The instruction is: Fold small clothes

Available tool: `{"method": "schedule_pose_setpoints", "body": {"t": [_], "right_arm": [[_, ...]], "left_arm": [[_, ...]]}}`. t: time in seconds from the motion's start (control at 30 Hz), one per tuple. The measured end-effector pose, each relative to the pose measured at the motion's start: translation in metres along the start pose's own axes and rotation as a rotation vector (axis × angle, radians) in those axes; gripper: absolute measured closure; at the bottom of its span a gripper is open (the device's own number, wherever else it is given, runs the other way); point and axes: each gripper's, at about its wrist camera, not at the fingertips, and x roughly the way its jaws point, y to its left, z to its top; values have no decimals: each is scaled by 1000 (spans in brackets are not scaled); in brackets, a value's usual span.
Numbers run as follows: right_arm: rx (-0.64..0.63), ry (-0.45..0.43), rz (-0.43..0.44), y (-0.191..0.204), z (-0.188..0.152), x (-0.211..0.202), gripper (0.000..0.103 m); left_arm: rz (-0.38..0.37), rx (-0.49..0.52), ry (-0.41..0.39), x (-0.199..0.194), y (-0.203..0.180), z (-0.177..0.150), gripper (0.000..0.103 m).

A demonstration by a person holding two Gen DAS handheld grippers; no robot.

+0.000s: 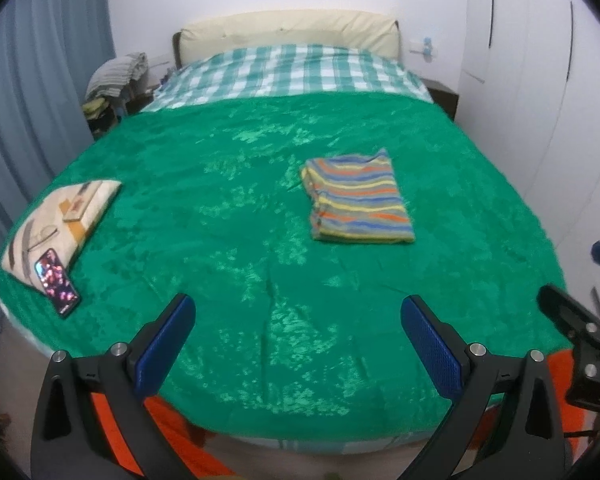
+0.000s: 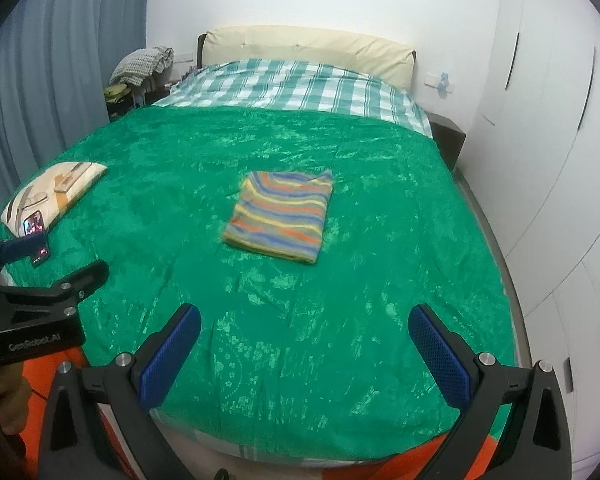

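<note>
A striped garment (image 1: pixel 358 196) in grey, blue, orange and yellow lies folded into a neat rectangle on the green blanket (image 1: pixel 236 184). It also shows in the right wrist view (image 2: pixel 282 216), near the bed's middle. My left gripper (image 1: pixel 298 312) is open and empty, held back over the bed's near edge, well short of the garment. My right gripper (image 2: pixel 304 320) is open and empty too, also near the foot of the bed. The left gripper's body (image 2: pixel 40 304) shows at the left of the right wrist view.
A patterned pillow (image 1: pixel 64 220) with a phone (image 1: pixel 56 276) on it lies at the bed's left edge. A checked sheet (image 1: pixel 292 72) and cream headboard (image 1: pixel 288 32) lie beyond. Blue curtains (image 1: pixel 28 100) hang left; white wardrobes (image 2: pixel 548 140) stand right.
</note>
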Motion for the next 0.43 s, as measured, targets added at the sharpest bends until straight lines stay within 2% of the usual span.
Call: {"method": "schedule_pose_setpoints", "body": {"t": [0.43], "right_arm": [[6,17,4,-4,-1,6,1]], "left_arm": [[11,45,-24,-5,-11,-3,0]]}}
